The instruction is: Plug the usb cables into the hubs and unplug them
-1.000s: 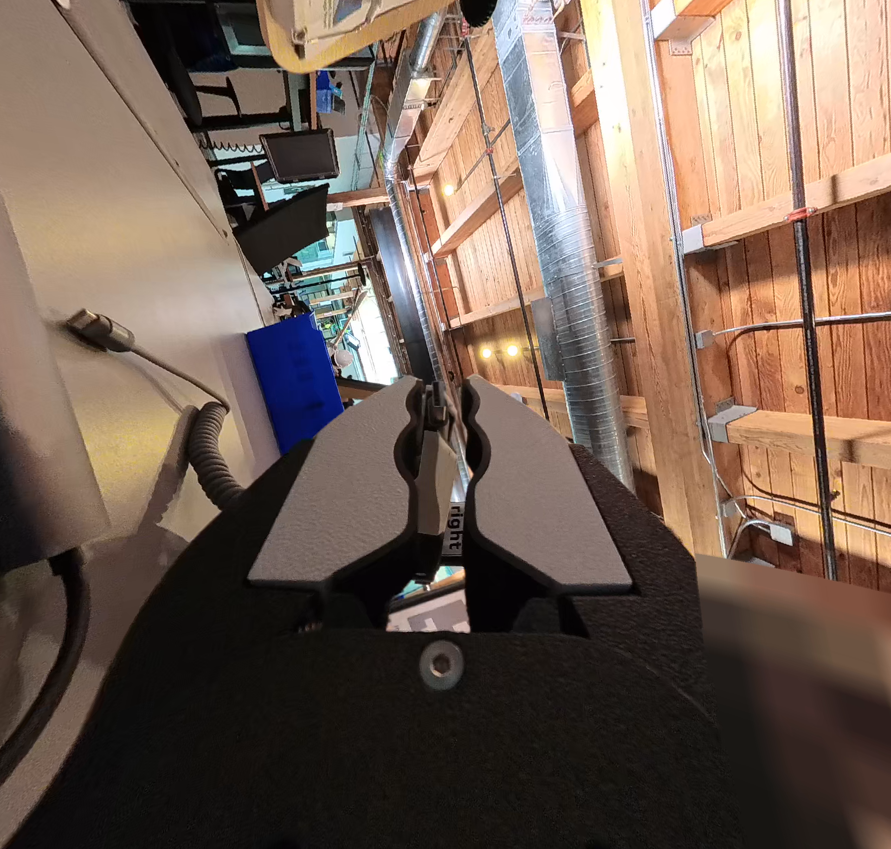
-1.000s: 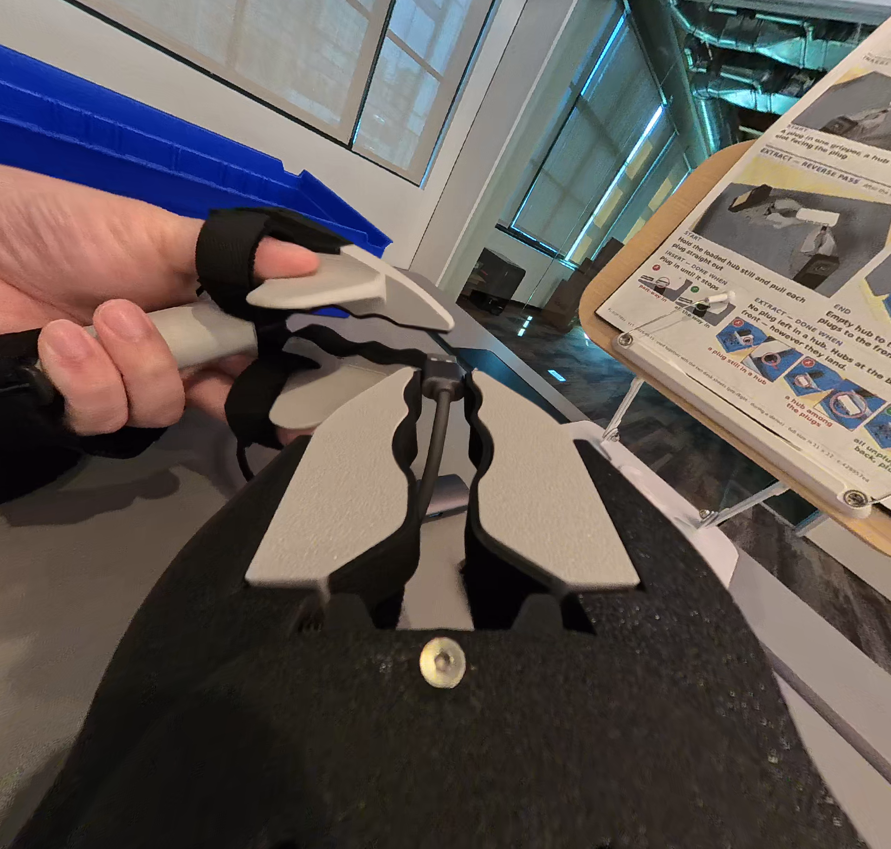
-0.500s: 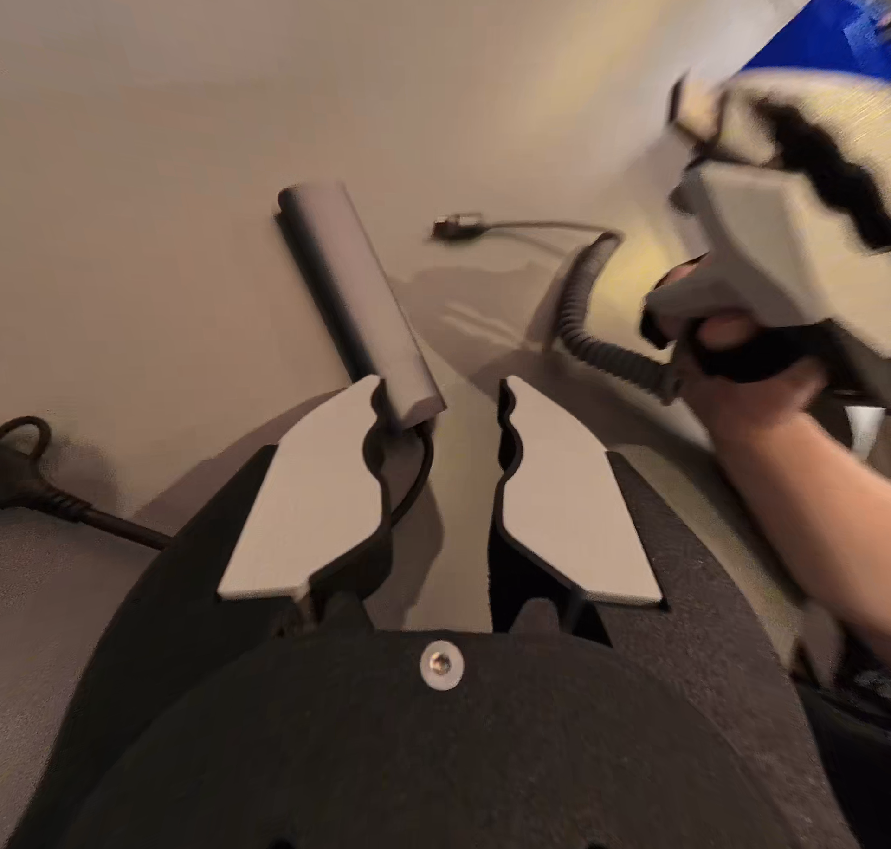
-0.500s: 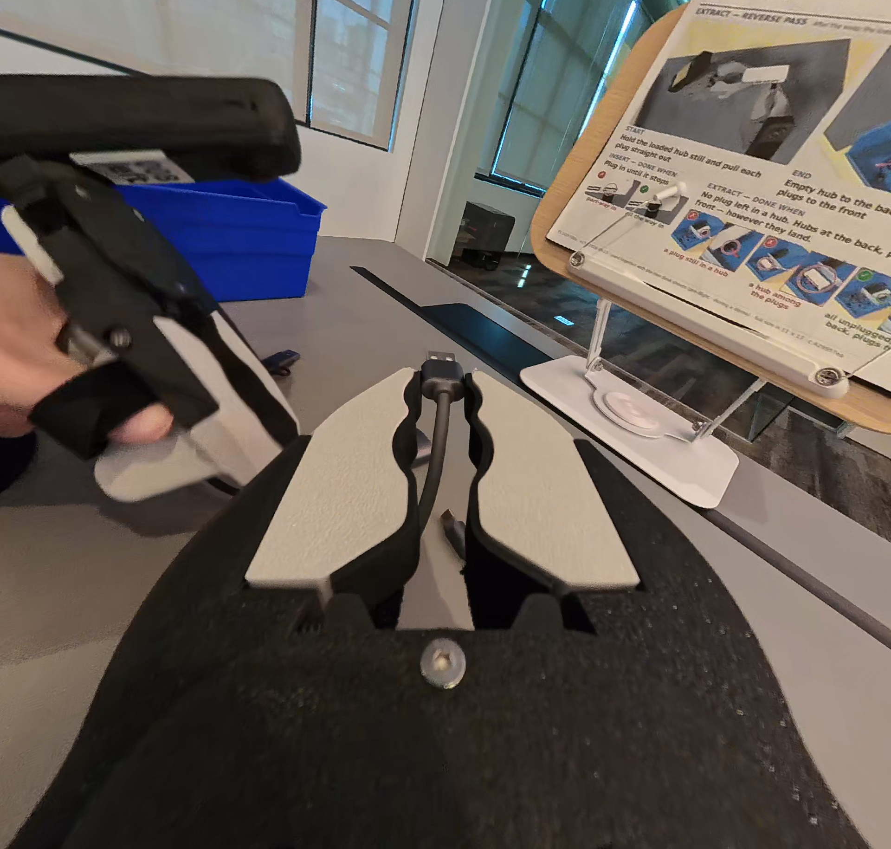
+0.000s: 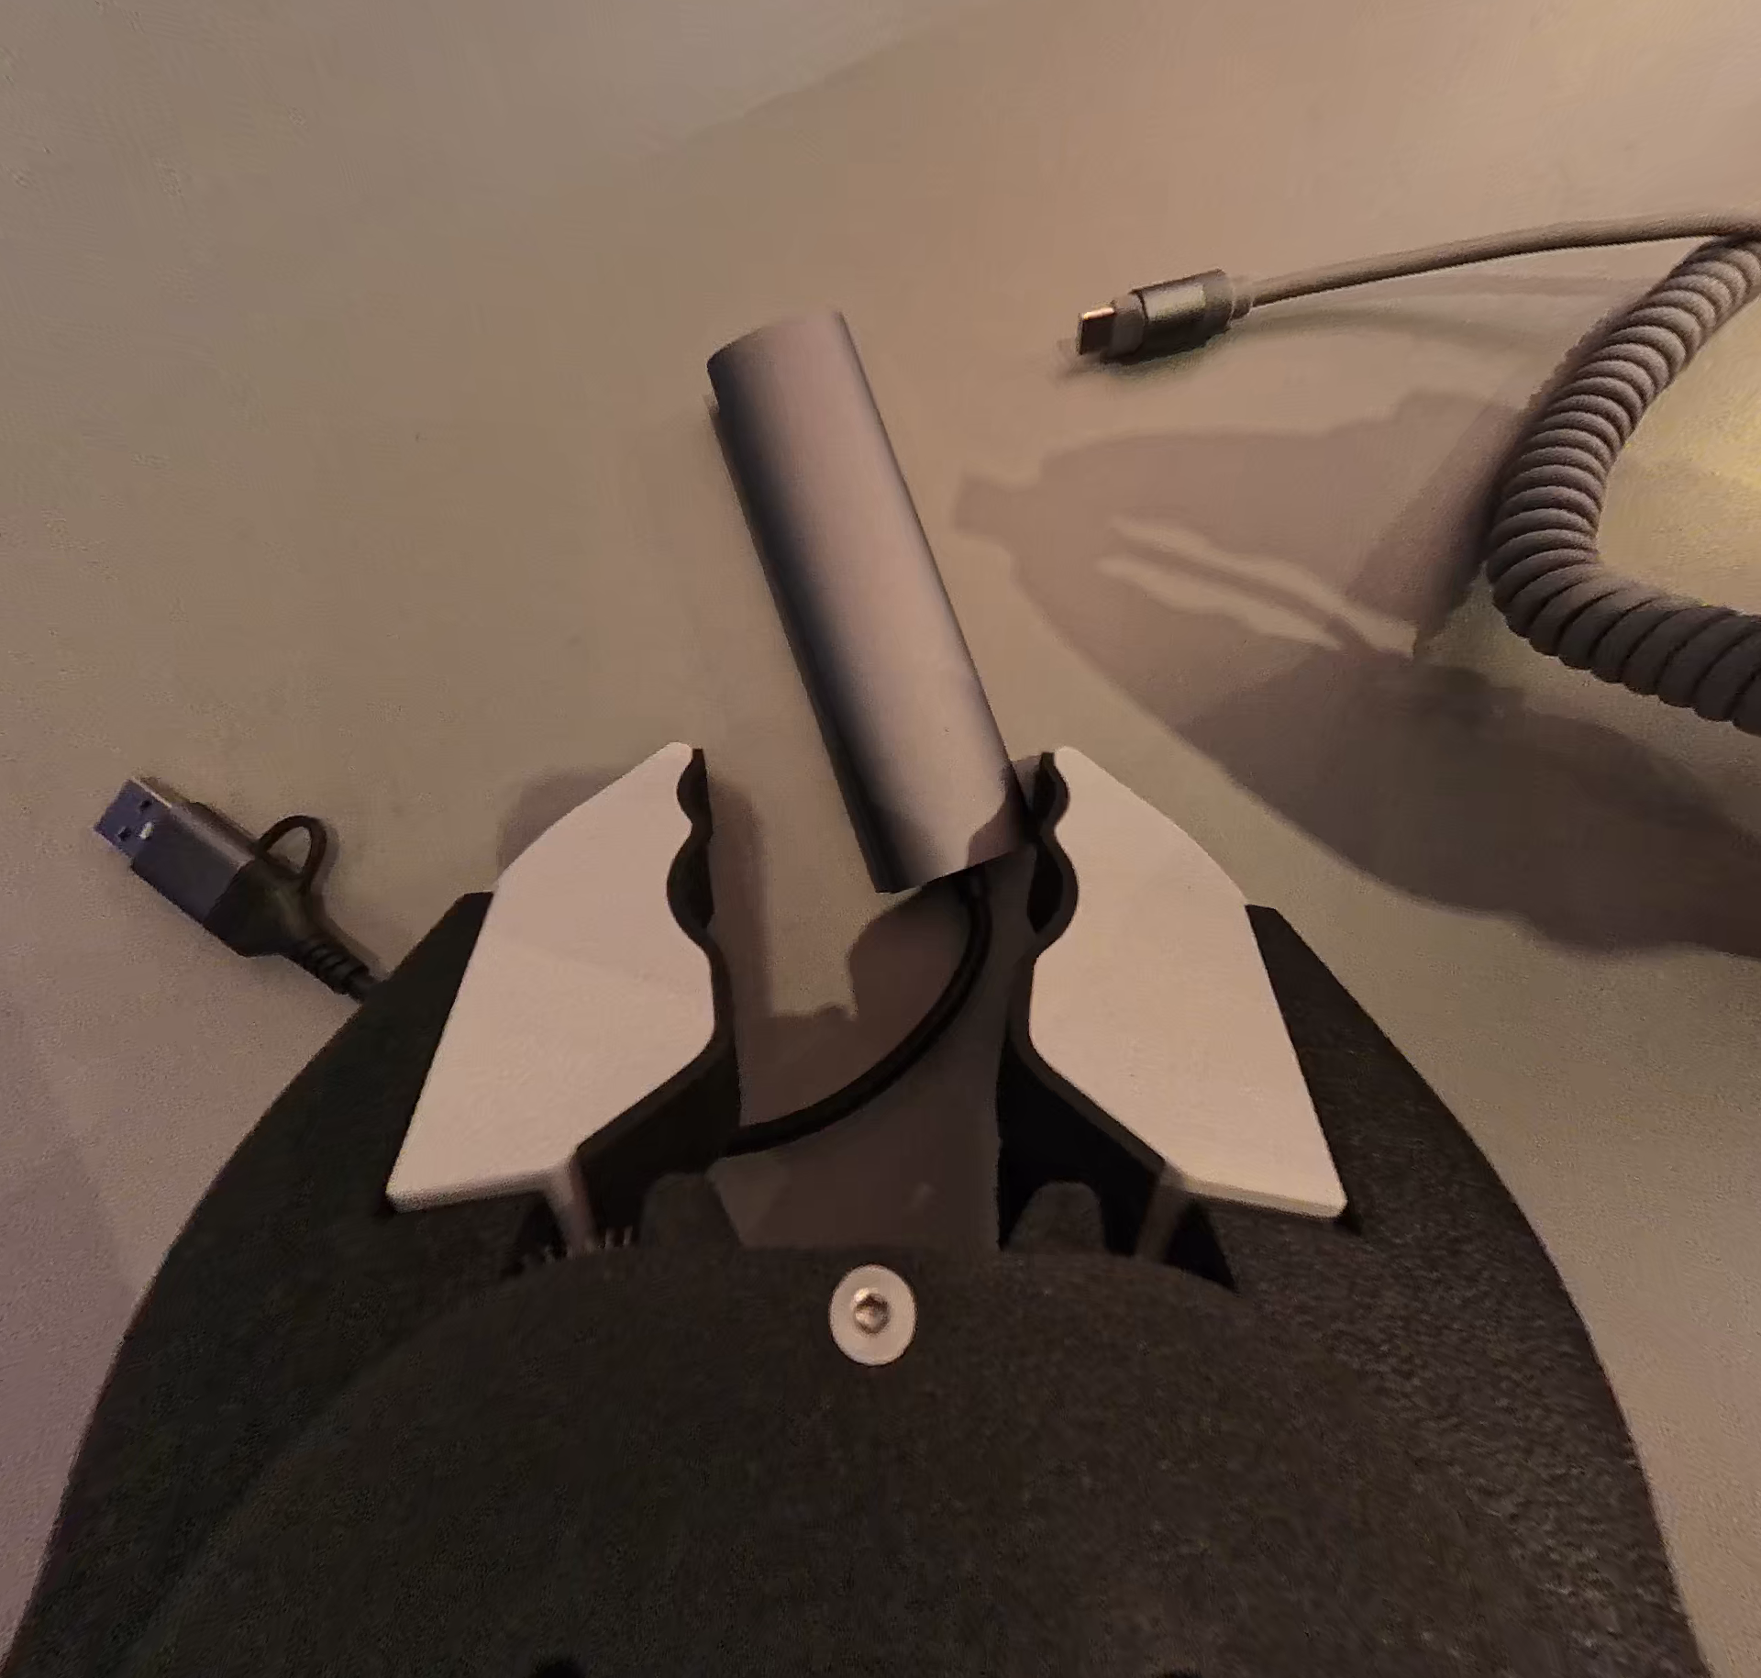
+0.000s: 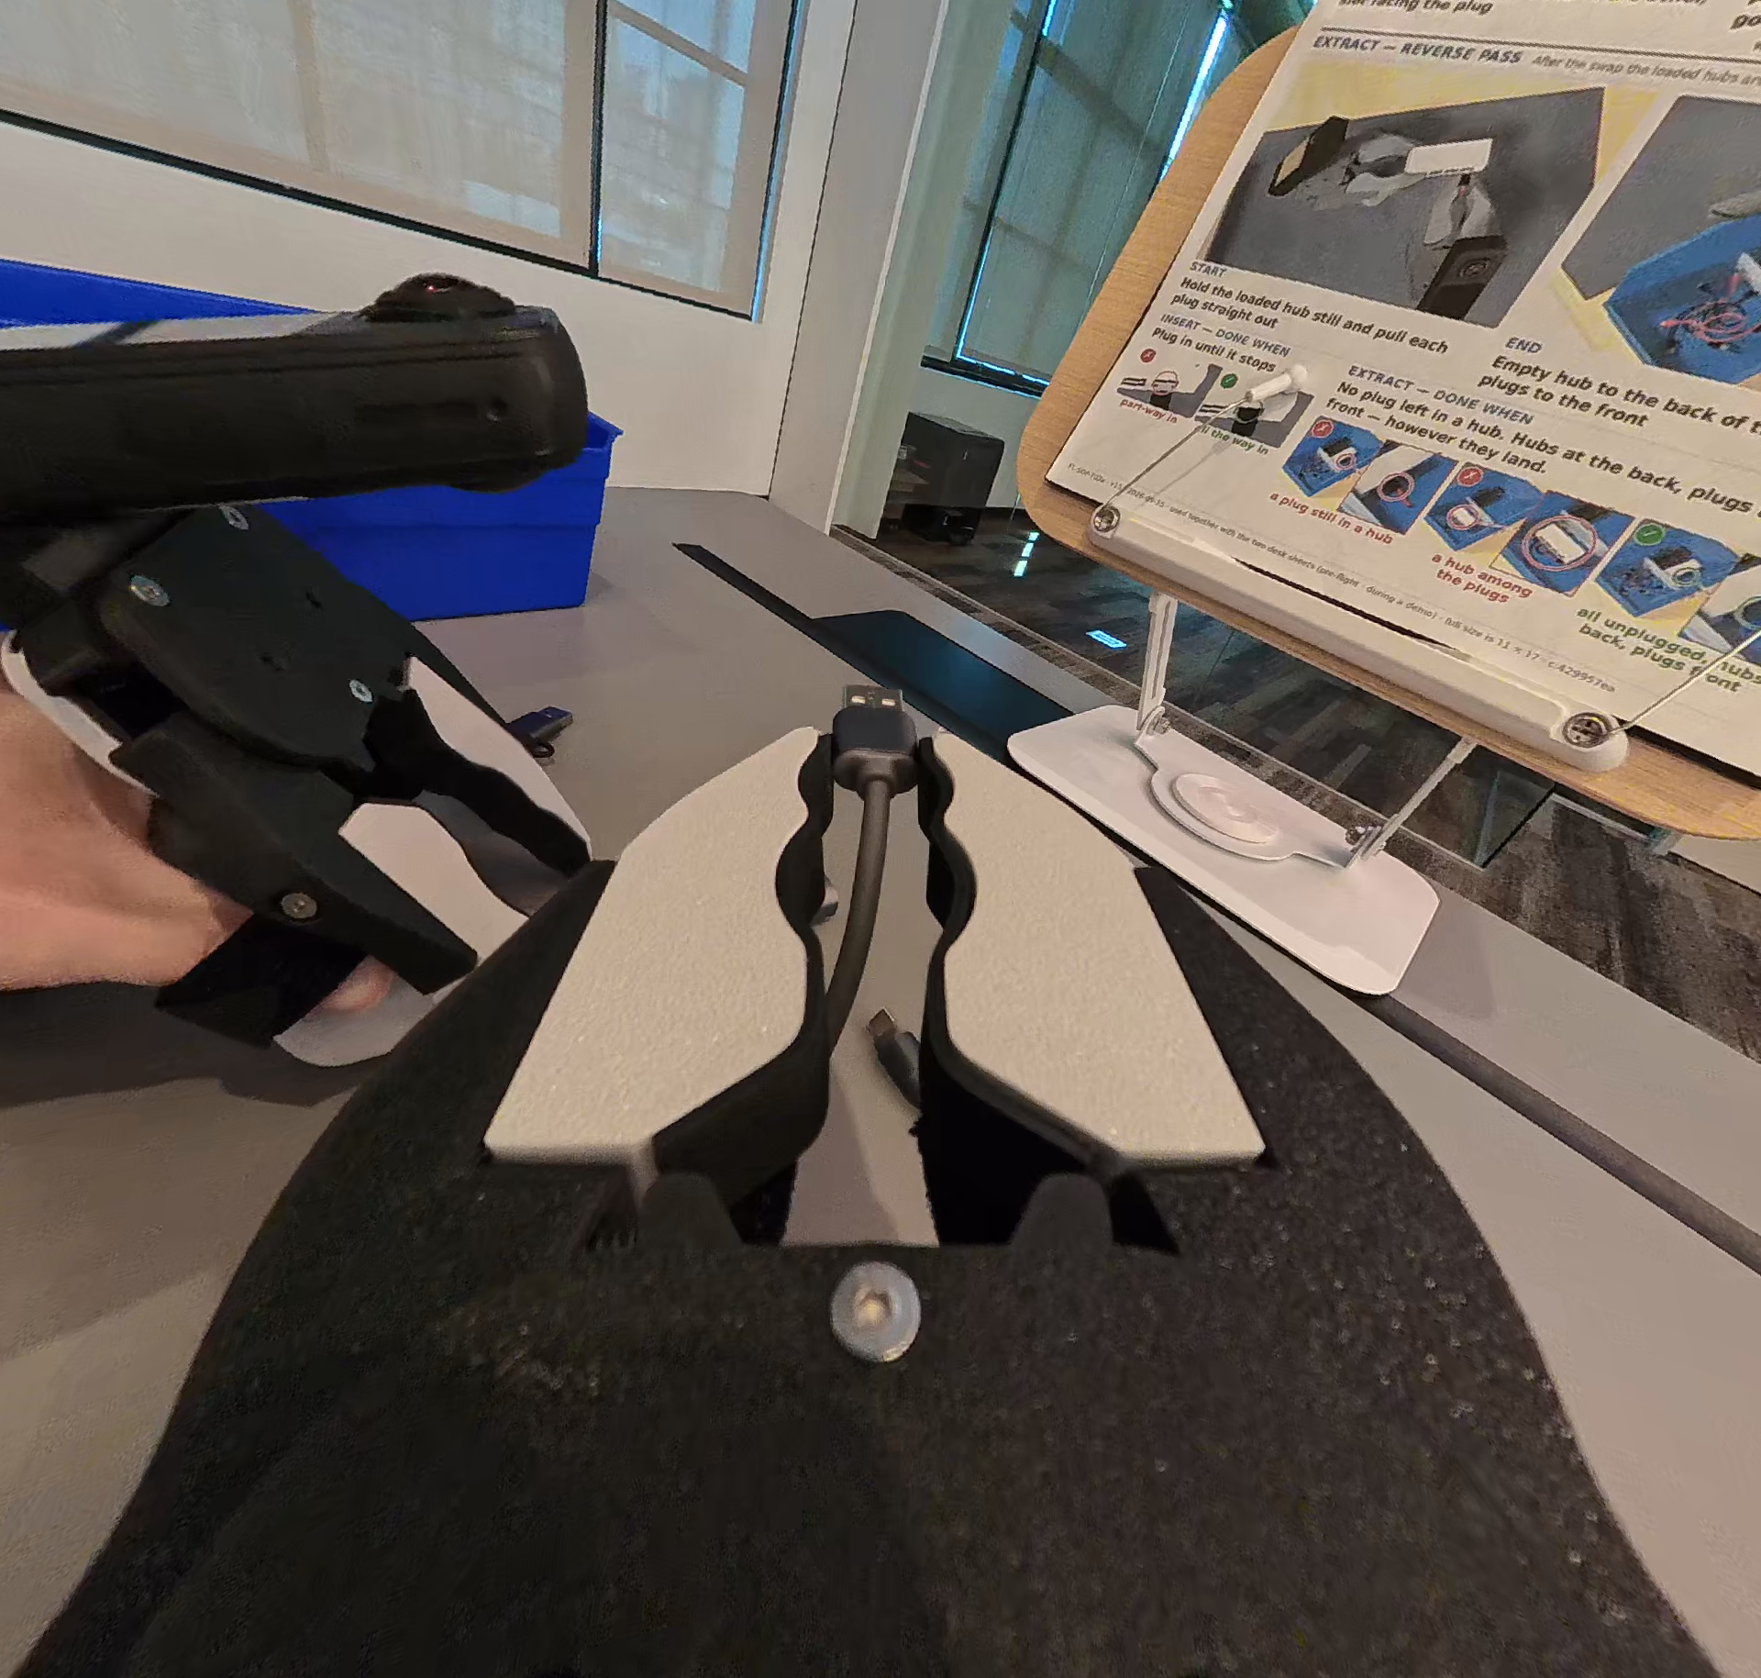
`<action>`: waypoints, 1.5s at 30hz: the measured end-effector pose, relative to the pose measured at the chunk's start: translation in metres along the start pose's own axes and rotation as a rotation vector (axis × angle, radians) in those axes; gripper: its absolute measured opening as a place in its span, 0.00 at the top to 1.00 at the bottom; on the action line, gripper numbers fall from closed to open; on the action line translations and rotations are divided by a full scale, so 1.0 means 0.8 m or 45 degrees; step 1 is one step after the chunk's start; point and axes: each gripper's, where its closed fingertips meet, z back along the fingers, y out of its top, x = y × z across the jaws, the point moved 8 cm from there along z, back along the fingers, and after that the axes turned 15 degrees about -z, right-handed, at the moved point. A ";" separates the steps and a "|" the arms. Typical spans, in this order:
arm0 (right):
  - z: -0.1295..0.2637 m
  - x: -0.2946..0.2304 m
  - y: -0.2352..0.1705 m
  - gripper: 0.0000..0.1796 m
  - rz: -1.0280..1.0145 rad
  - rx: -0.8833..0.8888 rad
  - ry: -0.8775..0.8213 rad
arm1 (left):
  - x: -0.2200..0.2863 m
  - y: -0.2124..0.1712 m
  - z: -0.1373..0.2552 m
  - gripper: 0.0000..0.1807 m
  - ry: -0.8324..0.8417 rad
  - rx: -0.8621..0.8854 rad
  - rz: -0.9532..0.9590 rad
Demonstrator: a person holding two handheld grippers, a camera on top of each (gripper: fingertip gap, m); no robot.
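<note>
left gripper (image 5: 872, 765): I've got it spread wide around the grey hub (image 5: 855, 598) lying on the table (image 5: 381, 298), not gripped.
right gripper (image 6: 869, 741): clamped on the USB-A plug (image 6: 867, 722), held aloft.
risk: hub sits skewed toward my right finger (image 5: 1134, 946); closing may twist it.

Matt metal hub (image 5: 848, 584), braided coiled cable (image 5: 1610, 507), smooth grey table (image 5: 381, 298).

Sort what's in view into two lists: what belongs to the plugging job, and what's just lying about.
Job:
- slim grey metal hub lying between the open left gripper fingers
- black USB-A cable plug clamped in the right gripper
- grey coiled cable with small plug
- loose purple-tipped USB plug

Lying about:
- blue plastic bin
- instruction sheet on wooden stand
</note>
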 end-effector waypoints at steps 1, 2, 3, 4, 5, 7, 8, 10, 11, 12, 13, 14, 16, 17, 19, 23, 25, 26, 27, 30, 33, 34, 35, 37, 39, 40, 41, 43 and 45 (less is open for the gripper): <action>0.000 0.001 0.000 0.91 -0.003 0.001 0.000 | 0.002 0.001 0.000 0.66 -0.005 0.001 -0.005; 0.000 0.001 0.000 0.91 -0.007 0.002 0.000 | 0.002 0.001 0.000 0.67 -0.008 -0.001 -0.009; 0.000 0.001 0.000 0.91 -0.009 0.002 0.001 | 0.002 0.001 0.000 0.67 -0.012 -0.002 -0.010; 0.000 0.001 0.000 0.91 -0.008 0.002 0.000 | 0.002 0.001 0.000 0.68 -0.019 -0.002 -0.015; 0.000 0.001 0.000 0.91 -0.004 0.002 -0.001 | 0.001 0.001 0.001 0.72 -0.027 -0.002 -0.033; 0.000 0.001 0.000 0.91 -0.004 0.001 0.001 | -0.003 0.000 0.002 0.81 -0.060 0.007 -0.047; 0.000 0.001 0.000 0.91 -0.005 0.000 0.001 | -0.005 -0.001 0.002 0.81 -0.083 0.009 -0.057; 0.000 0.000 0.000 0.91 -0.007 -0.002 0.006 | -0.009 -0.002 0.003 0.82 -0.129 0.027 -0.051; 0.000 0.000 0.000 0.91 -0.008 -0.004 0.008 | -0.011 -0.003 0.003 0.82 -0.160 0.041 -0.042; 0.000 -0.001 0.000 0.91 -0.006 -0.005 0.011 | -0.014 -0.003 0.003 0.82 -0.200 0.055 -0.026; 0.000 -0.001 0.000 0.91 -0.005 -0.008 0.016 | -0.018 -0.003 0.004 0.82 -0.248 0.076 0.005; 0.000 -0.002 0.000 0.91 -0.004 -0.011 0.023 | -0.022 -0.002 0.007 0.82 -0.298 0.107 0.044; 0.000 -0.004 -0.001 0.91 -0.004 -0.033 0.056 | -0.029 0.000 0.014 0.82 -0.370 0.173 0.099; -0.002 -0.006 -0.003 0.91 -0.005 -0.065 0.092 | -0.034 0.001 0.019 0.82 -0.381 0.201 0.100; -0.004 -0.009 -0.008 0.91 -0.014 -0.130 0.147 | -0.041 0.001 0.029 0.82 -0.400 0.230 0.080; -0.013 -0.020 -0.022 0.91 -0.093 -0.319 0.298 | -0.047 0.001 0.041 0.82 -0.387 0.262 0.001; -0.018 -0.022 -0.030 0.91 -0.091 -0.396 0.311 | -0.044 0.002 0.041 0.82 -0.392 0.282 -0.008; -0.020 -0.022 -0.034 0.91 -0.084 -0.423 0.305 | -0.042 0.004 0.041 0.82 -0.401 0.292 -0.010; -0.021 -0.022 -0.036 0.91 -0.074 -0.437 0.296 | -0.040 0.005 0.041 0.82 -0.402 0.304 -0.007; -0.023 -0.021 -0.040 0.91 -0.057 -0.463 0.270 | -0.034 0.009 0.044 0.82 -0.433 0.344 -0.011; -0.024 -0.020 -0.040 0.91 -0.064 -0.459 0.270 | -0.030 0.012 0.046 0.82 -0.439 0.360 -0.029; -0.023 -0.019 -0.039 0.91 -0.055 -0.449 0.265 | -0.029 0.012 0.046 0.82 -0.445 0.363 -0.033; -0.023 -0.019 -0.039 0.91 -0.048 -0.450 0.263 | -0.028 0.013 0.046 0.82 -0.451 0.364 -0.035; -0.022 -0.018 -0.038 0.91 -0.048 -0.445 0.267 | -0.027 0.013 0.046 0.82 -0.460 0.367 -0.039; -0.022 -0.018 -0.040 0.91 -0.042 -0.458 0.270 | -0.027 0.013 0.048 0.82 -0.468 0.383 -0.031; -0.022 -0.018 -0.040 0.91 -0.027 -0.458 0.265 | -0.028 0.014 0.048 0.82 -0.475 0.391 -0.024; -0.022 -0.019 -0.039 0.91 -0.022 -0.450 0.263 | -0.028 0.014 0.049 0.82 -0.485 0.394 -0.019; -0.021 -0.019 -0.037 0.91 -0.012 -0.442 0.258 | -0.028 0.013 0.049 0.82 -0.491 0.391 -0.024; -0.021 -0.019 -0.036 0.91 0.000 -0.439 0.259 | -0.027 0.014 0.050 0.82 -0.491 0.394 -0.025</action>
